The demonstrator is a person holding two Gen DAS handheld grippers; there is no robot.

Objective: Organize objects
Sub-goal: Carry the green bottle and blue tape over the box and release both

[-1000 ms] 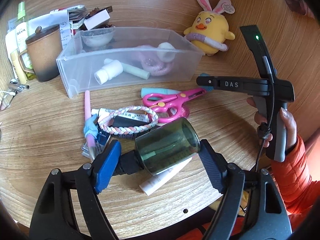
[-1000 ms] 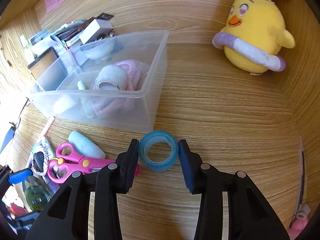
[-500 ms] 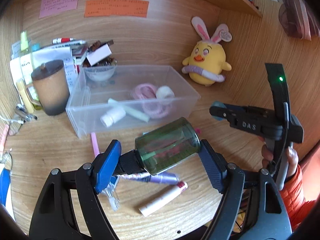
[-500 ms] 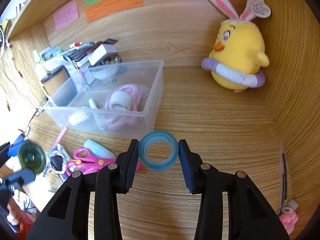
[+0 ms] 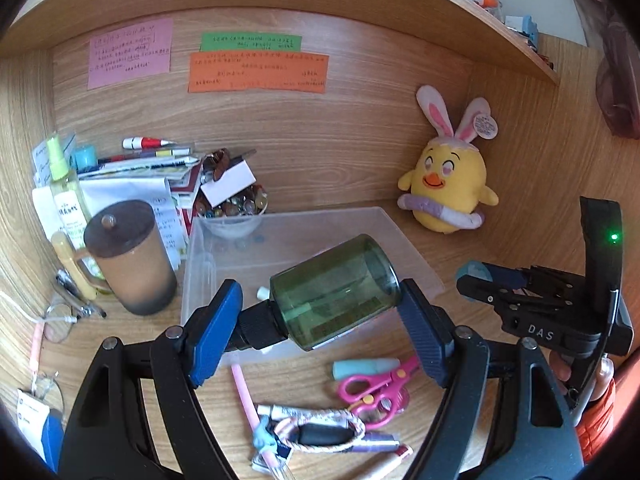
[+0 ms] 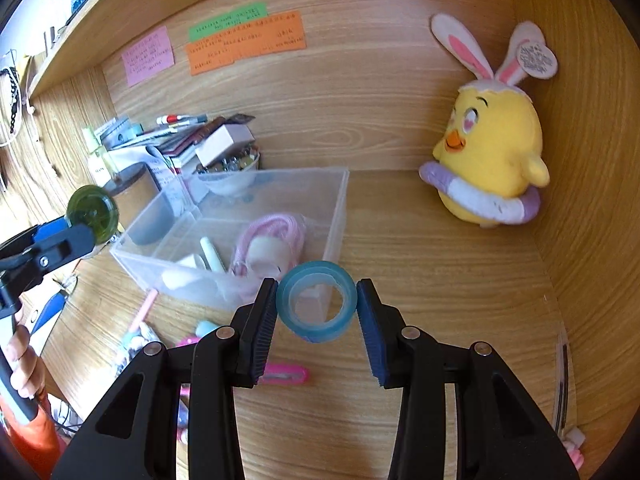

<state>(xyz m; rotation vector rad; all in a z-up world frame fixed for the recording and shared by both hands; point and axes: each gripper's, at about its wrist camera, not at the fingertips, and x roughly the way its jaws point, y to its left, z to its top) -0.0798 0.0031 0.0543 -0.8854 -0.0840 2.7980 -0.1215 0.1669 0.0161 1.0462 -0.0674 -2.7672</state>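
My left gripper [image 5: 320,312] is shut on a dark green bottle [image 5: 332,296] with a black cap, held sideways in the air in front of the clear plastic bin [image 5: 416,260]. My right gripper [image 6: 316,308] is shut on a blue tape roll [image 6: 317,302], raised near the bin's [image 6: 340,200] right front corner. Inside the bin lie a pink cord [image 6: 276,228], a white roll and small white tubes. In the right wrist view the green bottle [image 6: 92,212] shows end-on at far left. In the left wrist view the right gripper [image 5: 476,276] appears at right, held by a hand.
On the desk before the bin lie pink scissors [image 5: 372,388], a light blue cap [image 5: 366,368], a braided bracelet [image 5: 320,428], pens and tubes. A brown lidded mug [image 5: 128,256], a spray bottle and stacked papers stand at left. A yellow plush chick [image 6: 488,164] sits at back right.
Both grippers have risen with their loads. The views have tilted up, so the back wall with its coloured notes and the shelf now show. The desk clutter has slid lower in the left view.
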